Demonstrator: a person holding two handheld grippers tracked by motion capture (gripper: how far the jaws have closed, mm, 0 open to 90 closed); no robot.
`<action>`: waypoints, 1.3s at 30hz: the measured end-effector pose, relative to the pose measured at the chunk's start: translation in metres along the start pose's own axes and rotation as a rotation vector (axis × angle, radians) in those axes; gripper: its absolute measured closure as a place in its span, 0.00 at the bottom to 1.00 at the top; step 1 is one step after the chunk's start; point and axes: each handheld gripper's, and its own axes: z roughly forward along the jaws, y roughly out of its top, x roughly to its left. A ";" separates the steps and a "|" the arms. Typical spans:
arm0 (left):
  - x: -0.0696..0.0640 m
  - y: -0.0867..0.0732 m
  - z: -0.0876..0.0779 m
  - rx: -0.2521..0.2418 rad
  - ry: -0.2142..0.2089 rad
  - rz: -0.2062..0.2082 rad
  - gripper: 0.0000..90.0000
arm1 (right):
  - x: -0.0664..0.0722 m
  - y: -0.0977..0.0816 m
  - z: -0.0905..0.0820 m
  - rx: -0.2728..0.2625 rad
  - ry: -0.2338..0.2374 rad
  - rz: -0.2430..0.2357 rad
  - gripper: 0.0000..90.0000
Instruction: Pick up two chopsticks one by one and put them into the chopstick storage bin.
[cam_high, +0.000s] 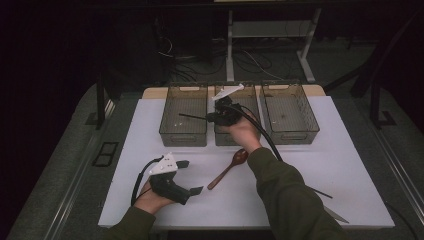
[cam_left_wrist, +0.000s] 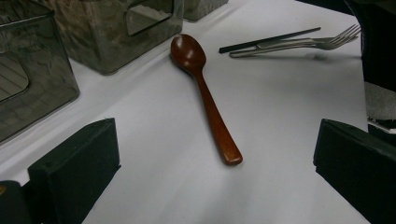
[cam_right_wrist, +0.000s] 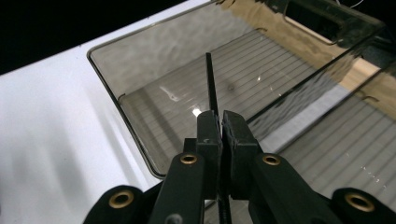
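My right gripper (cam_high: 209, 118) (cam_right_wrist: 220, 122) is shut on a thin black chopstick (cam_high: 192, 117) (cam_right_wrist: 210, 84). The stick points left over the left of three smoky clear bins (cam_high: 182, 131) (cam_right_wrist: 122, 109), whose ribbed floor lies beneath it. Low over the white table near its front, my left gripper (cam_high: 191, 176) stands open with nothing between its jaws. A brown wooden spoon (cam_high: 227, 170) (cam_left_wrist: 205, 93) lies just to its right, handle end toward the gripper and bowl near the bins. In the left gripper view the handle end lies a little ahead of the spread black fingers (cam_left_wrist: 74, 163).
The middle bin (cam_high: 235, 135) and right bin (cam_high: 290, 112) stand in a row at the back. A second black chopstick (cam_high: 320, 192) (cam_left_wrist: 268, 39) and a metal fork (cam_high: 336, 215) (cam_left_wrist: 303, 44) lie at the front right, past my right forearm. The gripper cable (cam_high: 267, 137) trails across the table.
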 end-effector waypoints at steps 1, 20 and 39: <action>0.000 0.000 0.000 0.002 0.000 0.000 0.00 | 0.002 0.000 0.003 0.008 -0.005 -0.001 0.94; 0.001 0.001 0.001 -0.003 -0.005 -0.002 0.00 | 0.017 0.007 0.040 0.046 -0.002 -0.001 0.94; 0.000 0.002 0.001 -0.009 -0.009 -0.001 0.00 | 0.021 0.012 0.053 0.058 -0.003 0.005 0.84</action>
